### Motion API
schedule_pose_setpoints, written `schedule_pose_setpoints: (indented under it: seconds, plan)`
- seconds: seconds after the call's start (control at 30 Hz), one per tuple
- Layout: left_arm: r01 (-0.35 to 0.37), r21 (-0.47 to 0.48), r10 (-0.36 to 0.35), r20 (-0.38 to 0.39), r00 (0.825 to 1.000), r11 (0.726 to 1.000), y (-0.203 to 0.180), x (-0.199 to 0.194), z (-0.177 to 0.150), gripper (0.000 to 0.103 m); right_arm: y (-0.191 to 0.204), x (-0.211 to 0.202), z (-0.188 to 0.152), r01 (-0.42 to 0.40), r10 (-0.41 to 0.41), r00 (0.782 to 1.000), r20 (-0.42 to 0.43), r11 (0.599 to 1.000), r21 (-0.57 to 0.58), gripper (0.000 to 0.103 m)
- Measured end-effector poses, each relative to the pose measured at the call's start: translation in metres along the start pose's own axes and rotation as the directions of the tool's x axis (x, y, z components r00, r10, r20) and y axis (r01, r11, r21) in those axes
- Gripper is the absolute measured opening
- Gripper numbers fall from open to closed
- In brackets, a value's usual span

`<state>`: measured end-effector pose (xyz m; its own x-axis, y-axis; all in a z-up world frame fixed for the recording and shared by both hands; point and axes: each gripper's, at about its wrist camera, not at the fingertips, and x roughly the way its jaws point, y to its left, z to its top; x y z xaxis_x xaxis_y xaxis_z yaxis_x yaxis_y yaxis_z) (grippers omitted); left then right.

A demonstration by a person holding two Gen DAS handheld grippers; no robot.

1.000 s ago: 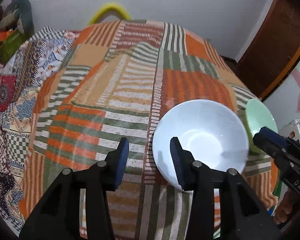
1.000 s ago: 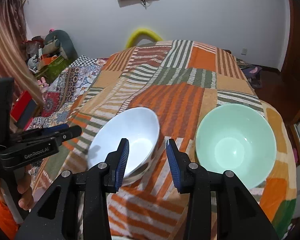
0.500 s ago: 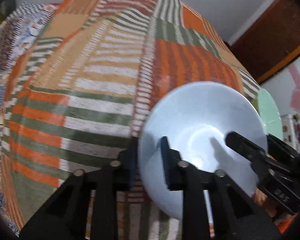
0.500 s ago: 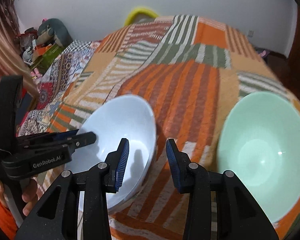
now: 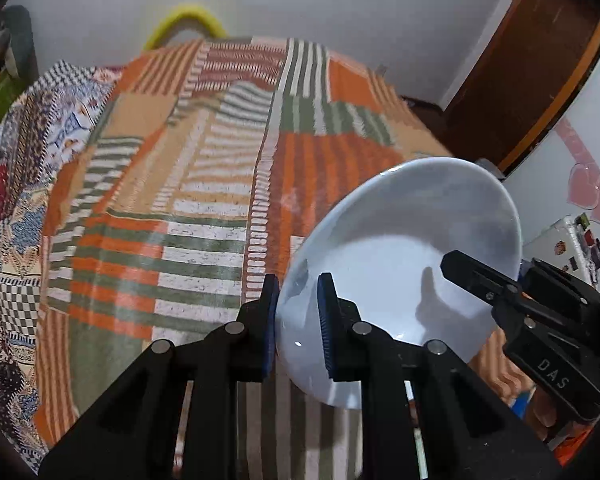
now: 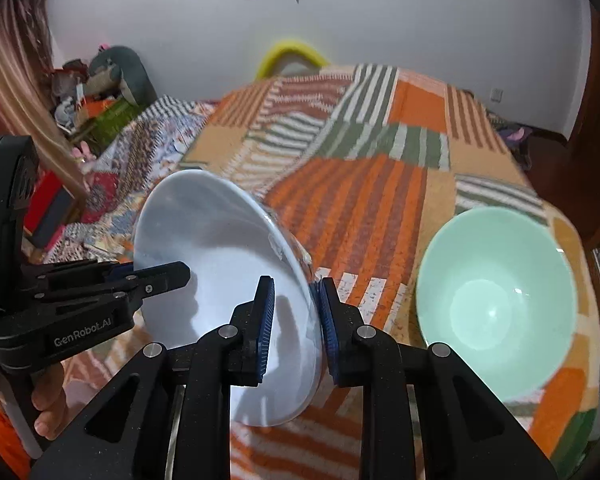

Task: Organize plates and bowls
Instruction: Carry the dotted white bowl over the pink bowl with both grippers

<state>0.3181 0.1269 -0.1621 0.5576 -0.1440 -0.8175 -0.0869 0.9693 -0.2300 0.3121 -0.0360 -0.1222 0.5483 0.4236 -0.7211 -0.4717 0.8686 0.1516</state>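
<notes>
Left wrist view: your left gripper point(image 5: 298, 316) clamps the white bowl point(image 5: 400, 264)'s near rim, above the striped blanket point(image 5: 188, 184). Right wrist view: your right gripper point(image 6: 296, 316), jaws just closed, pinches the opposite rim; green bowl point(image 6: 496, 308) sits right of it

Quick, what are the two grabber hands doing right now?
Left gripper: shut on the white bowl, pinching its rim; its jaws have just been closing.
Right gripper: shut on the same white bowl's opposite rim; its jaws have just been closing.
</notes>
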Motion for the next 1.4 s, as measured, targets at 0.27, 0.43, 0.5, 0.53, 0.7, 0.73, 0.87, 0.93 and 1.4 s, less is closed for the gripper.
schedule_pose_setpoints:
  seconds: [0.27,0.43,0.5,0.53,0.7,0.73,0.87,0.93,1.4]
  plan:
    - [0.018,-0.005,-0.017,0.087,0.996,1.0,-0.009,-0.067,-0.023,0.018,0.02,-0.049,-0.009,-0.035,0.035,0.996,0.077,0.999,-0.008,0.021]
    - [0.009,-0.018,-0.007,0.122,0.993,1.0,-0.008,-0.1,-0.047,0.018,0.035,-0.066,-0.02,-0.06,0.062,0.993,0.096,0.998,-0.019,0.021]
    - [0.004,-0.022,-0.001,0.131,0.991,1.0,-0.006,-0.111,-0.057,0.018,0.041,-0.07,-0.026,-0.073,0.074,0.992,0.099,0.997,-0.021,0.021]
    - [0.001,-0.023,0.002,0.136,0.991,1.0,-0.005,-0.115,-0.062,0.018,0.044,-0.073,-0.029,-0.079,0.081,0.992,0.101,0.997,-0.021,0.021]
    - [-0.02,-0.044,0.027,0.148,0.989,0.999,0.001,-0.138,-0.089,0.018,0.06,-0.079,-0.045,-0.106,0.108,0.989,0.098,0.994,-0.029,0.021]
    - [-0.023,-0.049,0.03,0.149,0.988,0.999,0.003,-0.141,-0.094,0.018,0.064,-0.079,-0.049,-0.114,0.116,0.989,0.093,0.993,-0.032,0.021]
    - [-0.032,-0.074,0.042,0.141,0.989,0.997,0.012,-0.153,-0.115,0.018,0.075,-0.08,-0.062,-0.134,0.137,0.987,0.084,0.99,-0.042,0.021]
    - [-0.041,-0.081,0.052,0.136,0.989,0.996,0.016,-0.156,-0.124,0.018,0.08,-0.078,-0.067,-0.146,0.149,0.986,0.075,0.988,-0.042,0.021]
    - [-0.103,-0.155,0.119,0.093,0.989,0.982,0.05,-0.157,-0.172,0.018,0.111,-0.052,-0.102,-0.211,0.21,0.977,-0.027,0.976,-0.051,0.021]
